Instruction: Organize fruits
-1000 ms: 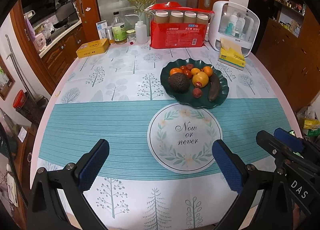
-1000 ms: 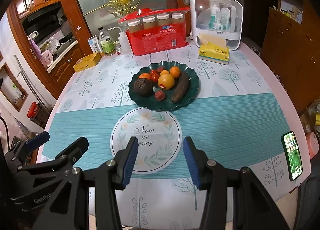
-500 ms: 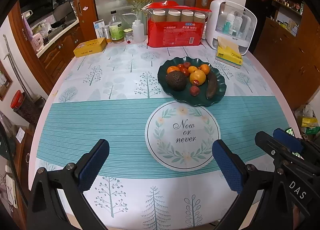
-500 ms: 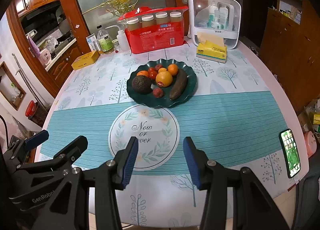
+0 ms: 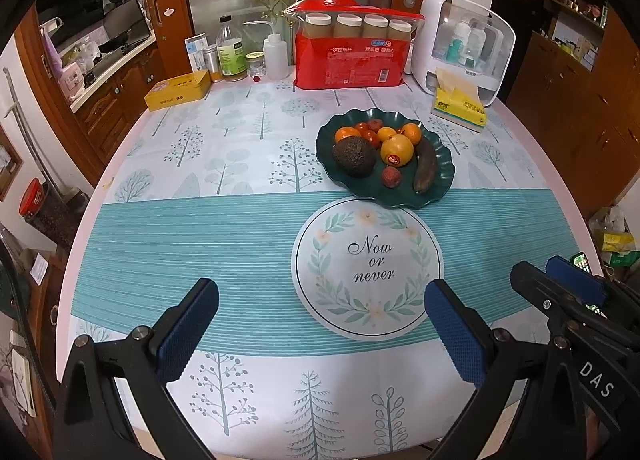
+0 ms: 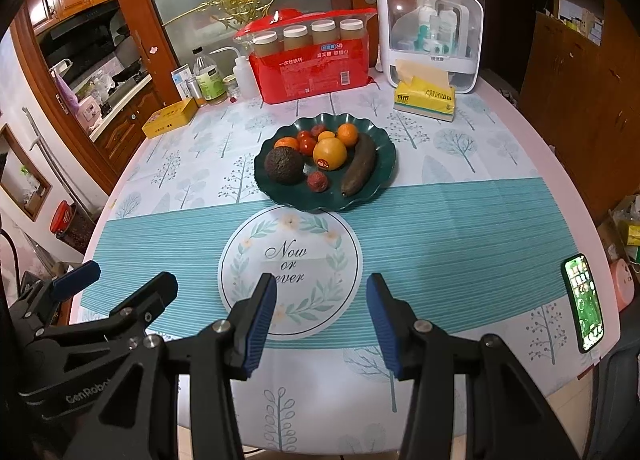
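While both tongs, left (image 5: 320, 334) and right (image 6: 322, 326), hover open and empty, every visible fruit (image 6: 329, 153) lies gathered on the green plate (image 6: 385, 172).

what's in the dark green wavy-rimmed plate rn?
Dark green wavy-rimmed plate holds a dark avocado, large yellow-orange citrus, brown overripe banana, red lychee, small oranges and red tomatoes behind. Anything beneath the fruit is covered.

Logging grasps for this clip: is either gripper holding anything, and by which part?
Nothing is held. Left gripper and right gripper are both open and empty.
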Demonstrator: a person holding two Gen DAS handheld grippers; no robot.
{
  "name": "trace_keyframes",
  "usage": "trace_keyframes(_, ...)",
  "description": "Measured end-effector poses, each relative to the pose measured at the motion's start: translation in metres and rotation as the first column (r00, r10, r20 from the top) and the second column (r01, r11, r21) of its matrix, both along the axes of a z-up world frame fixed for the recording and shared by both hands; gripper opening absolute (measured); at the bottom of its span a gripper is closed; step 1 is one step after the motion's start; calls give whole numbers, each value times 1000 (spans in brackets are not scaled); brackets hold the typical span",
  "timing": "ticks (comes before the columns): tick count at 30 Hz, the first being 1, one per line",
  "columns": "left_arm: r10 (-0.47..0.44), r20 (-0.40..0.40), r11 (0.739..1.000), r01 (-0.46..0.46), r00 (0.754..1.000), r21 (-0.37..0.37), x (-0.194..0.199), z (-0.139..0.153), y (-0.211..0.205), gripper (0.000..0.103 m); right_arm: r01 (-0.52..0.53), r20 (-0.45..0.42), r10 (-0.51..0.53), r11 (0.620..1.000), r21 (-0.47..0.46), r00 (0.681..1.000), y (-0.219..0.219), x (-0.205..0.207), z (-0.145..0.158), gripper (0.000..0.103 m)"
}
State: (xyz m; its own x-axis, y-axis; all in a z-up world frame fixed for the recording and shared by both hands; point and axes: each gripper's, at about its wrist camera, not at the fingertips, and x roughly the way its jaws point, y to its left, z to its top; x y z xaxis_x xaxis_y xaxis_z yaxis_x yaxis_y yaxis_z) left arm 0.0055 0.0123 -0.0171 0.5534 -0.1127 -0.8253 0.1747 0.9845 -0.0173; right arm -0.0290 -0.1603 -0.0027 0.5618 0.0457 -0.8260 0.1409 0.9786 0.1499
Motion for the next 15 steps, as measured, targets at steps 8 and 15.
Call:
trace_keyframes(8,-9,-7,1000,9,1000,1,3,-2,1,102,1,-4,-1,1000,1,1000,-1,1,-1,47)
trace_keyframes(15,-28,-4,1000,28,1000,8,5,-3,4,102,10,-9,-10,1000,3,1000,-1,3,-3,47)
